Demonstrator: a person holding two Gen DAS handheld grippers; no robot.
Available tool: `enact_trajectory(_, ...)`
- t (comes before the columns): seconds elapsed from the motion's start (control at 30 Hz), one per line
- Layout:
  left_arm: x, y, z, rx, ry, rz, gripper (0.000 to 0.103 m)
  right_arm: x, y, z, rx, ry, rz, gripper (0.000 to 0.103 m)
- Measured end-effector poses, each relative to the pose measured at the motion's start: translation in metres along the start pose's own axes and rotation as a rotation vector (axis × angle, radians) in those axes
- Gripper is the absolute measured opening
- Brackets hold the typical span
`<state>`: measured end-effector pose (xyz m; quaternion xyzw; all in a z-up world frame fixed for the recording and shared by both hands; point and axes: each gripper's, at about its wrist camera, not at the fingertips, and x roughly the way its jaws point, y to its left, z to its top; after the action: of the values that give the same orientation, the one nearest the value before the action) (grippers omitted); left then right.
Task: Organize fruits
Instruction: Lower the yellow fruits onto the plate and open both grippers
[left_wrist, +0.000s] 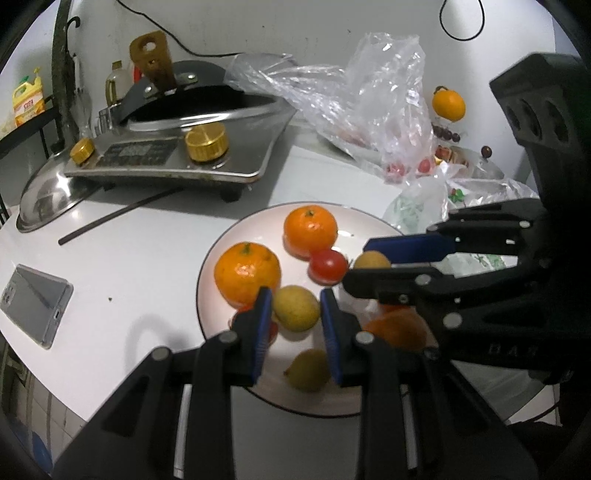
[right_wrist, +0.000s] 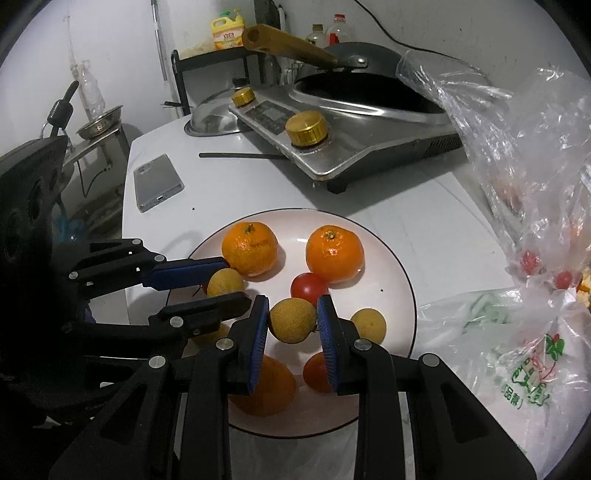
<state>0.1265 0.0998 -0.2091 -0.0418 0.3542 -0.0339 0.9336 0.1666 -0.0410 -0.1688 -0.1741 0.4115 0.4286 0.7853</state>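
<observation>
Longans, mandarins and a cherry tomato (right_wrist: 308, 288) crowded the plate (right_wrist: 400, 291) as I worked both tongs over it. My left tongs (left_wrist: 295, 308) bracketed one longan (left_wrist: 296, 308), pads just beside it, grip unclear. My right tongs (right_wrist: 292, 320) clasped another longan (right_wrist: 292, 320). Beyond them, a cooker (right_wrist: 369, 147) and phone (right_wrist: 158, 181) shared the surface (right_wrist: 258, 192).

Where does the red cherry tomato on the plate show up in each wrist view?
Left wrist: the cherry tomato sits right of centre, just below the far orange, beside the right gripper.
Right wrist: it lies at centre, just above the right gripper.
Shared landmark: the phone left of the plate.
</observation>
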Motion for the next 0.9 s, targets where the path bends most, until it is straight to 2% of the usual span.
enact_trajectory(0.47, 0.007, -0.002, 0.002, 0.001, 0.034, -0.036, 0.029, 0.009, -0.011, -0.002, 0.029, 0.038, 0.005, 0.029)
enact_trajectory(0.9, 0.005, -0.005, 0.000, -0.008, 0.045, -0.016, 0.030, 0.009, -0.010, -0.005, 0.043, 0.051, -0.001, 0.029)
